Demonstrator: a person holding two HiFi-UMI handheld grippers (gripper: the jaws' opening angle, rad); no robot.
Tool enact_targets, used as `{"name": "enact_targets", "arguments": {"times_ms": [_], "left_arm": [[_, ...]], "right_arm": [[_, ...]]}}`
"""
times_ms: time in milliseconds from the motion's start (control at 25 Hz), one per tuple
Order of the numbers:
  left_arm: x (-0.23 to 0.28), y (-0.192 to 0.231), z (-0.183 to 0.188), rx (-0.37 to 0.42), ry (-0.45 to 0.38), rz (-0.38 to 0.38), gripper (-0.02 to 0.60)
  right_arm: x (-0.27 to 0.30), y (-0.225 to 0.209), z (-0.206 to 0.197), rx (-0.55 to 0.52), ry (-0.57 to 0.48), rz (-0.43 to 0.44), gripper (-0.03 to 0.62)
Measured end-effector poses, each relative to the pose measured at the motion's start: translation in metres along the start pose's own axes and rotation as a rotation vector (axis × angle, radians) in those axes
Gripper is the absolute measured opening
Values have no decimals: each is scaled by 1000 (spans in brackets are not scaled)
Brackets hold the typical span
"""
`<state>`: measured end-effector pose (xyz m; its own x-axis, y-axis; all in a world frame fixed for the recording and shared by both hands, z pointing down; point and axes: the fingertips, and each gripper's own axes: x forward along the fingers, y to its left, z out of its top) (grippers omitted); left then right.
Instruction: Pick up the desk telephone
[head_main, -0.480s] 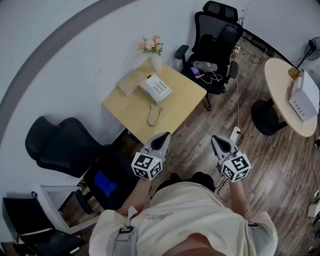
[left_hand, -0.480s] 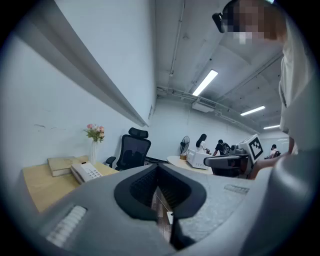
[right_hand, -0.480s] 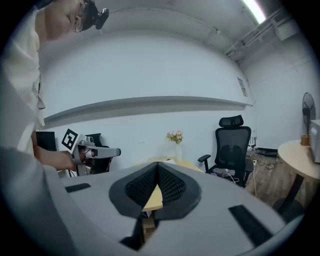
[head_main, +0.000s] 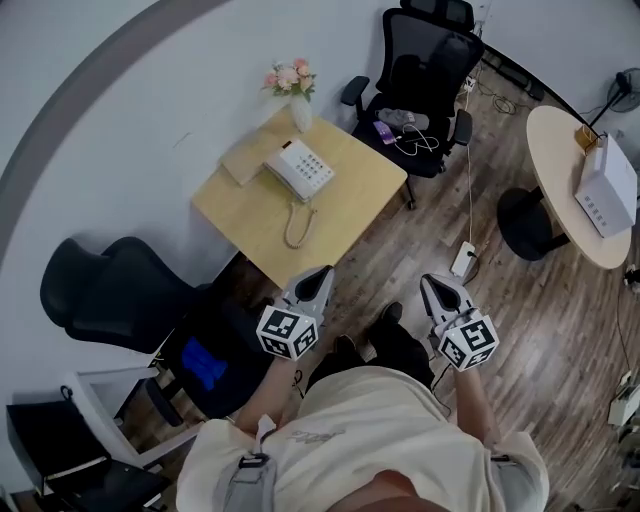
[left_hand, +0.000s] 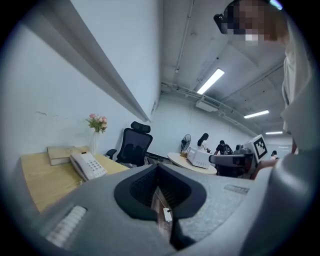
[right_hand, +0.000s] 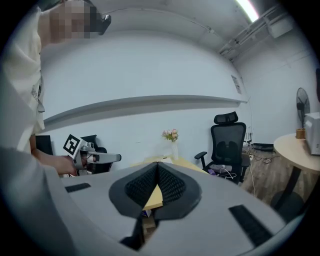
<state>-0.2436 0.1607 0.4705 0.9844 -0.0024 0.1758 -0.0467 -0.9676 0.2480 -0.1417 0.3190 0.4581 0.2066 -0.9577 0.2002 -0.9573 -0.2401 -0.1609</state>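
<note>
desk telephone (head_main: 300, 168) on wooden desk (head_main: 350, 205), well apart, far and slightly left | left gripper (head_main: 321, 272) nearer, jaws together, empty | right gripper (head_main: 433, 282) farther right, jaws together, empty

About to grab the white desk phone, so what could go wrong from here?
The white desk telephone has a curly cord trailing across the wooden table; it could snag. The white vase of pink flowers stands close beside the telephone and might tip. The left gripper and right gripper are shut, so must open first.
</note>
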Motion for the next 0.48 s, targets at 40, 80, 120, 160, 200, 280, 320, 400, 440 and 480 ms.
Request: {"name": "enact_targets", "arguments": {"times_ms": [40, 80, 120, 160, 200, 280, 320, 400, 440, 480], "left_arm": [[4, 2, -1, -14, 3, 3, 17], [9, 2, -2, -23, 6, 4, 17], [15, 2, -3, -26, 12, 3, 17], [21, 1, -4, -24, 19, 3, 17], [27, 1, -4, -19, 26, 2, 17], [41, 2, -3, -12, 38, 8, 17], [49, 4, -1, -8, 43, 15, 17], [67, 7, 7, 4, 51, 30, 17], [78, 8, 13, 12, 52, 36, 17], [90, 9, 20, 24, 51, 39, 17]], "right_arm": [[1, -5, -1, 0, 10, -4, 0], [3, -10, -2, 0, 17, -7, 0], [4, -15, -3, 2, 20, -8, 0], [6, -21, -4, 6, 21, -7, 1], [8, -27, -5, 10, 22, -7, 0], [17, -42, -8, 16, 25, -4, 0], [22, -50, -8, 20, 27, -1, 0], [33, -69, -6, 29, 27, 8, 2], [39, -80, -3, 28, 24, 15, 0], [46, -91, 2, 25, 17, 22, 0]]}}
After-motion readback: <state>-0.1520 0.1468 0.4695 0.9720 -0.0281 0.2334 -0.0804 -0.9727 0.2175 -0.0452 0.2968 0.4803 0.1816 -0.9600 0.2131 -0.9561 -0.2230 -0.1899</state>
